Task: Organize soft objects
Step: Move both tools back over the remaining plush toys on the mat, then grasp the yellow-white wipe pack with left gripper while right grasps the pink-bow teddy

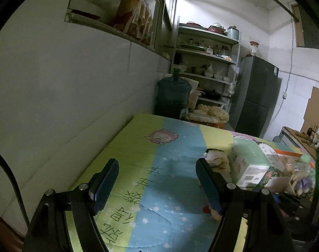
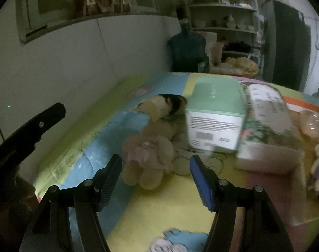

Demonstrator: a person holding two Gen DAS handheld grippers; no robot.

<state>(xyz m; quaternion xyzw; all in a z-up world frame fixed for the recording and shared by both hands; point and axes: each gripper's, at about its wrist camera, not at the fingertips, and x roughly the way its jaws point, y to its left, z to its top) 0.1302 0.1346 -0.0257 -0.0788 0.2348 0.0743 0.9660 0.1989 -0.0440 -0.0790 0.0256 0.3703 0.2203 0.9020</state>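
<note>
While both hand-held grippers, left (image 1: 157, 185), right (image 2: 156, 176), gape, green box (image 2: 217, 113) label blurred, sheet (image 1: 138, 147) characters unreadable.

Bare quilt (image 1: 138, 147) along the wall (image 1: 75, 84); green box (image 2: 217, 113) and plush toy (image 2: 149, 157) crowding the right side.

Dim indoor light, brightest on the upper white wall in the left wrist view. Soft shadow falls on the cartoon-print bedsheet (image 1: 159, 168). Right wrist view motion-blurred: mint-green cardboard box (image 2: 217, 113) and beige plush toy (image 2: 149, 157) smeared. Fisheye bending, black vignette corners.
</note>
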